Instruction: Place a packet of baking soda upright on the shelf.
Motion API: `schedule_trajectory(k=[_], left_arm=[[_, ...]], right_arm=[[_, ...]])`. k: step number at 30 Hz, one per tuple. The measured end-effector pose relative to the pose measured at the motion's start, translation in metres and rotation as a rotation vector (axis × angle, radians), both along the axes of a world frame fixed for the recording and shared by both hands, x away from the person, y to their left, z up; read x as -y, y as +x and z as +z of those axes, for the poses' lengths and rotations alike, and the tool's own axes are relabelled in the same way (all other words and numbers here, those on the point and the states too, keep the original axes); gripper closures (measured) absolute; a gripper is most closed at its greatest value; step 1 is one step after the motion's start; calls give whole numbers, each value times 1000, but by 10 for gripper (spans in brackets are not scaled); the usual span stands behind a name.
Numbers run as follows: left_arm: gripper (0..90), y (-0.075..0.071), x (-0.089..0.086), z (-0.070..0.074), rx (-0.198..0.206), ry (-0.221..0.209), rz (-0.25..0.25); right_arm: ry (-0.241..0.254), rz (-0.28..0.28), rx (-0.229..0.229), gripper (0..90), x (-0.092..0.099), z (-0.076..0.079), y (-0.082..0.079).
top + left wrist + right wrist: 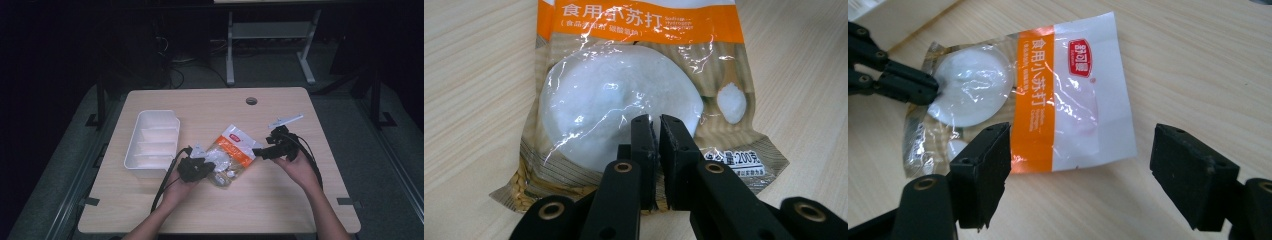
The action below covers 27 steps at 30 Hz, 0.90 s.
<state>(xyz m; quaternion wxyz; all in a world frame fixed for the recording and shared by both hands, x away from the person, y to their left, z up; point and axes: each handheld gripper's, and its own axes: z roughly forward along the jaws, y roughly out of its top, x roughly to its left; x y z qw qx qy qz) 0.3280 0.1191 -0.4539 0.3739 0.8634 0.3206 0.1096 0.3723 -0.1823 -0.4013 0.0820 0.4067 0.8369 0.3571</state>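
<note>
A clear and orange bag of baking soda (234, 149) lies flat near the middle of the table. My left gripper (206, 164) is at the bag's near-left end. In the left gripper view its jaws (655, 122) stand almost together over the printed white mound on the bag (624, 90), pinching the film. My right gripper (258, 150) hovers at the bag's right side. It is open wide (1080, 150) just above the white end of the bag (1083, 100), holding nothing. In the right gripper view the left gripper (930, 85) touches the bag's far end.
A white divided tray (131, 150) stands left of the bag, close to my left hand, and its corner (878, 15) is in the right gripper view. A small white strip (285, 120) lies behind the right gripper. A round cable hole (251, 101) is at the table's back.
</note>
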Motion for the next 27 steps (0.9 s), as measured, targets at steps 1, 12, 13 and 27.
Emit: schedule_trajectory(k=[1,12,13,27], left_arm=[[848,0,0,0,5,5,-1],[852,-2,1,-1,25,11,-4],[852,-2,1,-1,24,7,-3],[852,-3,0,-3,28,-3,0]], right_arm=[[-10,-7,-2,236,-2,0,3],[-5,-38,-84,239,-1,-19,24],[-5,-42,-91,243,0,-20,25],[11,-16,-195,553,-10,-47,34]])
